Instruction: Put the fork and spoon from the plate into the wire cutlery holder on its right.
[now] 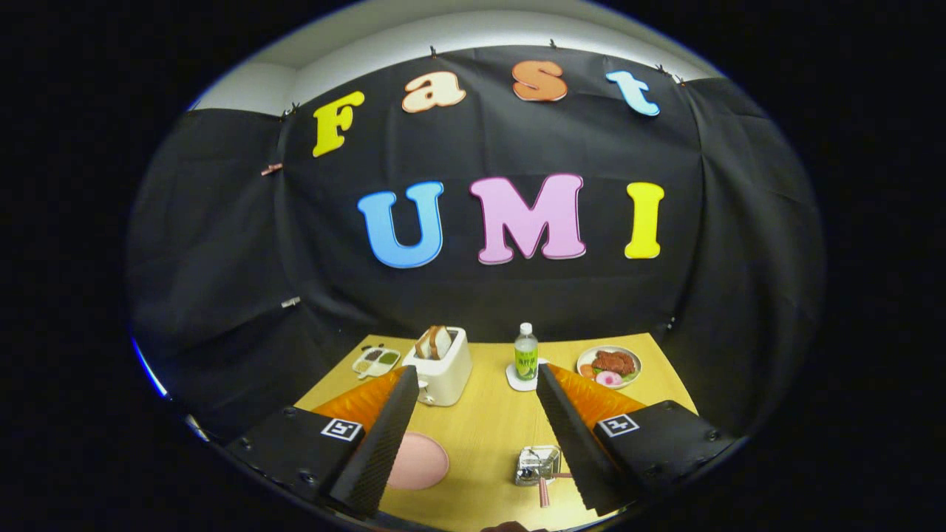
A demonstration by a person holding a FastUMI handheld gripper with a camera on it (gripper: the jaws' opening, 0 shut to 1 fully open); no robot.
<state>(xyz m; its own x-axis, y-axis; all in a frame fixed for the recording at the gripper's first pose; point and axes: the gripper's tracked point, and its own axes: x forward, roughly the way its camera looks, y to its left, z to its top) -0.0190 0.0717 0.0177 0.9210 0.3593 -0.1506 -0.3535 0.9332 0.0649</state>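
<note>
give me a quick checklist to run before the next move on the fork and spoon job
1. Tool open: ok, fingers wide apart, gripping nothing.
2. Pink plate found: ok, on the table beside the left finger, partly hidden by it.
3. Cutlery on that plate: cannot tell, its visible part is bare.
4. Wire cutlery holder right of the plate: ok, close to the right finger.
5. Pink handle at the holder: cannot tell whether it sits in the holder or lies beside it.
6. Toaster and bottle out of the way: ok, both beyond the fingers.
</note>
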